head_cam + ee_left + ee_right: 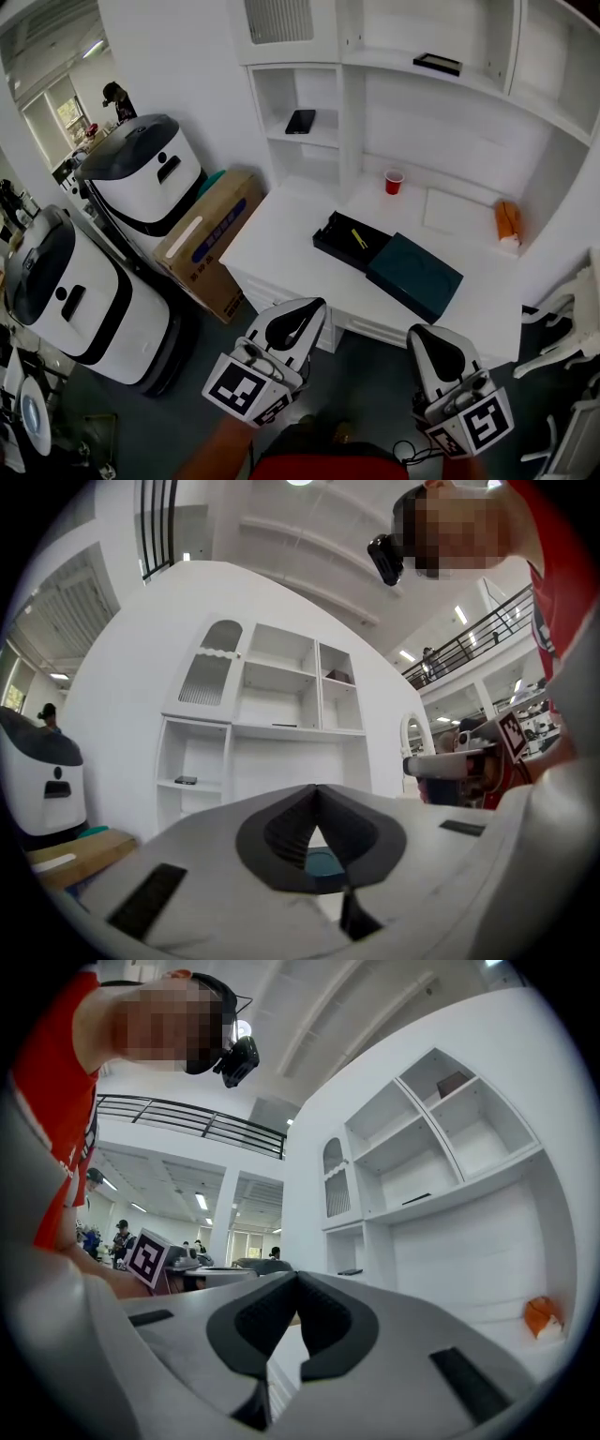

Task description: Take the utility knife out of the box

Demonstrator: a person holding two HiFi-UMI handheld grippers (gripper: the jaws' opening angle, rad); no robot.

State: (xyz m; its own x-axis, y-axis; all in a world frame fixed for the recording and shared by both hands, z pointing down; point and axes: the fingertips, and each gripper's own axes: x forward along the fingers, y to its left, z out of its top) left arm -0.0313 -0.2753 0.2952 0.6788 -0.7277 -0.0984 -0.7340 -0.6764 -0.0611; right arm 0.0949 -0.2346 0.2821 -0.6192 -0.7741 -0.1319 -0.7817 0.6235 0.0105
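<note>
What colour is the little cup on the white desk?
Red; the cup shows best in the head view.

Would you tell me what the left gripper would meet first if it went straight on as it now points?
Probably the teal box lid on the white desk, which shows in the gap below the shut tips of the left gripper. It might pass just above; depth is unclear.
</note>
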